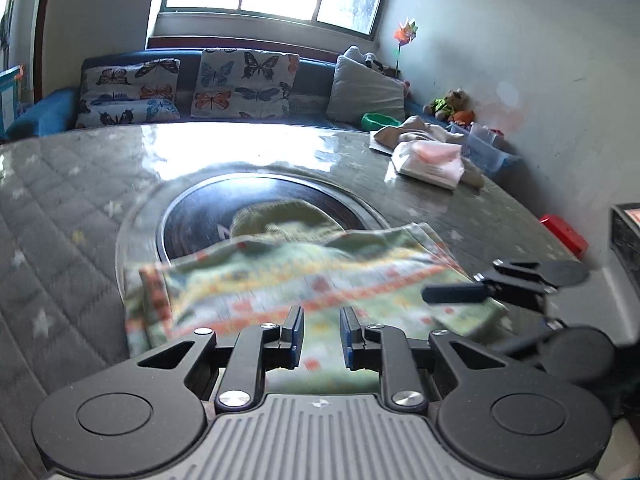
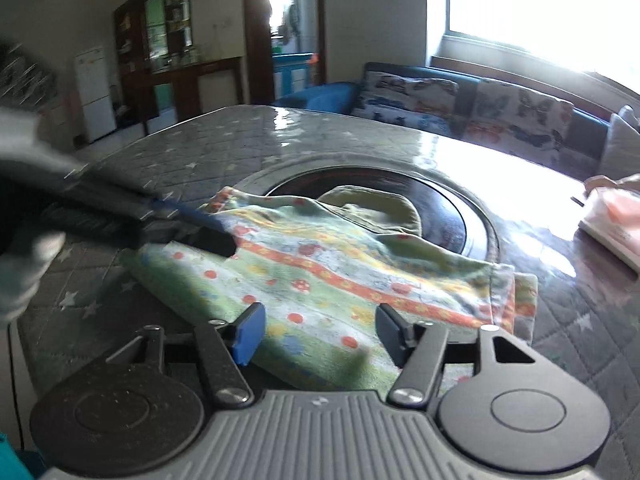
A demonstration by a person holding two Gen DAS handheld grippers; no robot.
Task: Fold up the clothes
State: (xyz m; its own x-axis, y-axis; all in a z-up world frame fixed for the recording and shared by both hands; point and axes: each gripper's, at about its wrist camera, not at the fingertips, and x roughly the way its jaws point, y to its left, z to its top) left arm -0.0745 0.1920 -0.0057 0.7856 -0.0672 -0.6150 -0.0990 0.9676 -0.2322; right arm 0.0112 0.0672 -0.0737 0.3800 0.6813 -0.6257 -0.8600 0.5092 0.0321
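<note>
A green cloth [image 1: 300, 276] [image 2: 340, 272] with orange bands and coloured dots lies partly folded on the table, its far edge over a dark round inset [image 1: 200, 216] [image 2: 440, 208]. My left gripper [image 1: 321, 330] hovers over the cloth's near part, jaws a narrow gap apart with nothing pinched. From the right wrist it shows as a blur at the cloth's left edge [image 2: 216, 228]. My right gripper [image 2: 322, 332] stands open over the cloth's near right part, the fabric lying loose under its fingers. It also shows at the cloth's right corner [image 1: 464, 280].
The table [image 1: 80, 200] has a grey quilted star cover under a shiny sheet. Folded pink and beige clothes [image 1: 432, 160] [image 2: 612, 216] sit at the far right, a red box [image 1: 564, 234] at the right edge. A sofa with butterfly cushions [image 1: 240, 84] runs behind.
</note>
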